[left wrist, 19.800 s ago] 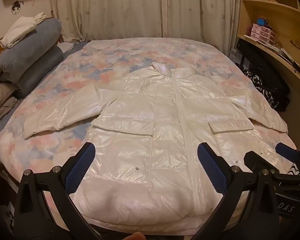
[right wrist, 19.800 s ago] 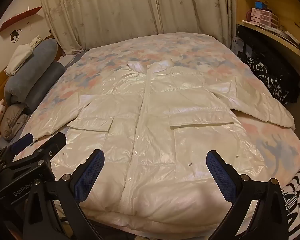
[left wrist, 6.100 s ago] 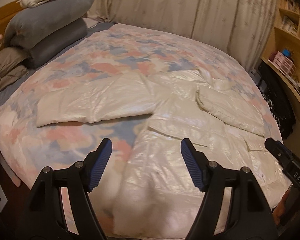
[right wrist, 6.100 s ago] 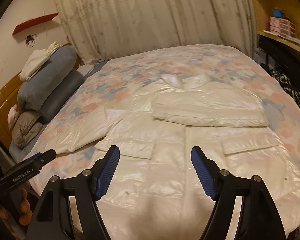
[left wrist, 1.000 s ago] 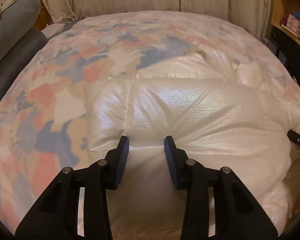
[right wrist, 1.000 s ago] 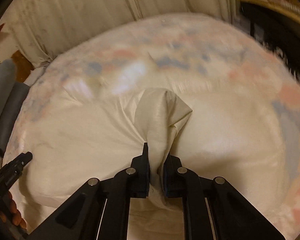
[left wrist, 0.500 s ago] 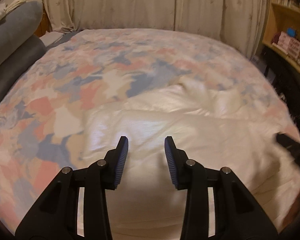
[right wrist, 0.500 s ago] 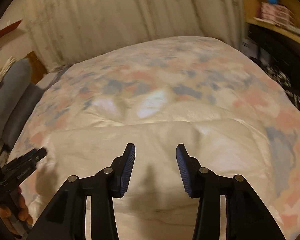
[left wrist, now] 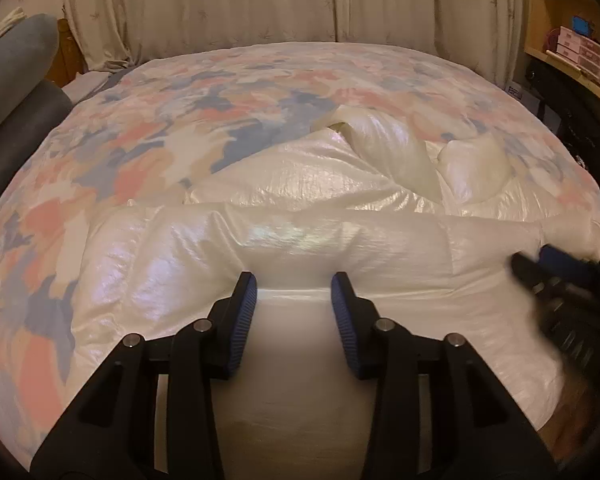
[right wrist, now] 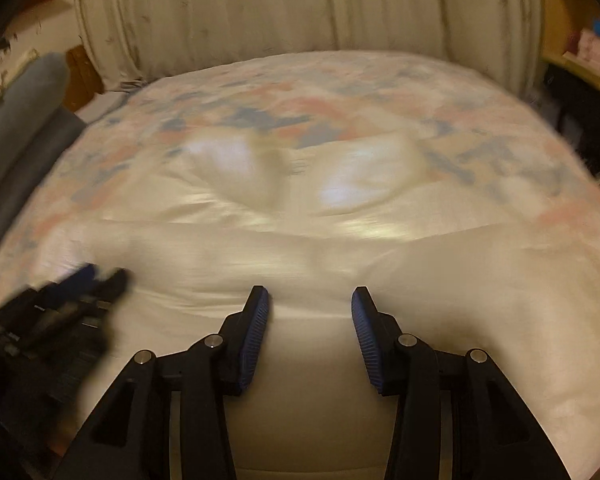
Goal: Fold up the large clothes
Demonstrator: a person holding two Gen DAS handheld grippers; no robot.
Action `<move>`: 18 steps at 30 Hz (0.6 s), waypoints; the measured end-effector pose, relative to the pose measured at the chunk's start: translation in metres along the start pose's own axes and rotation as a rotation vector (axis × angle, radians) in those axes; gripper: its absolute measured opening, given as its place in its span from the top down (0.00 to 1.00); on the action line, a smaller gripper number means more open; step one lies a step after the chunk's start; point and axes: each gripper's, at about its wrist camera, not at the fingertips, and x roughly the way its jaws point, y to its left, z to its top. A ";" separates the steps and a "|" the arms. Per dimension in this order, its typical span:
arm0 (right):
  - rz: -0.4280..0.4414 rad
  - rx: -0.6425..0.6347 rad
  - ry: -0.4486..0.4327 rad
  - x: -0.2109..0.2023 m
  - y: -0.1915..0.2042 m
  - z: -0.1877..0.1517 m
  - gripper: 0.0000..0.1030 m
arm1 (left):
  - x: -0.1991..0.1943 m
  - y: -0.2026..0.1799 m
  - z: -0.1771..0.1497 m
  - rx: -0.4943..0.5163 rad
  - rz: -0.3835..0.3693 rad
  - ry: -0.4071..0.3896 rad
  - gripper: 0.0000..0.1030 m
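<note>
Hem fold laid; my left tongs [left wrist: 294, 294] and right tongs [right wrist: 310, 308] hover part-open, empty, over the jacket [left wrist: 300, 208]. Next: regrip for halving.

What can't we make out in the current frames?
- Jacket near edge: left wrist view, hidden behind the left gripper and cut off by the bottom edge.
- Right gripper: left wrist view, motion-blurred at the right edge.
- Collar: right wrist view, whole frame smeared by motion.
- Shelf boxes: too small to read.
</note>
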 end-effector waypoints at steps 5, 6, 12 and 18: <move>0.015 0.097 0.013 0.005 -0.054 0.003 0.87 | 0.007 0.031 0.007 -0.019 0.043 0.012 0.63; -0.010 0.108 0.008 0.004 -0.063 0.003 0.87 | 0.007 0.039 0.007 -0.027 0.047 0.017 0.63; 0.015 0.127 0.024 -0.010 -0.087 0.001 0.82 | 0.003 0.061 0.008 -0.027 0.030 0.055 0.59; -0.005 0.085 -0.028 -0.052 -0.059 0.003 0.38 | -0.020 0.062 0.008 -0.041 0.006 0.070 0.47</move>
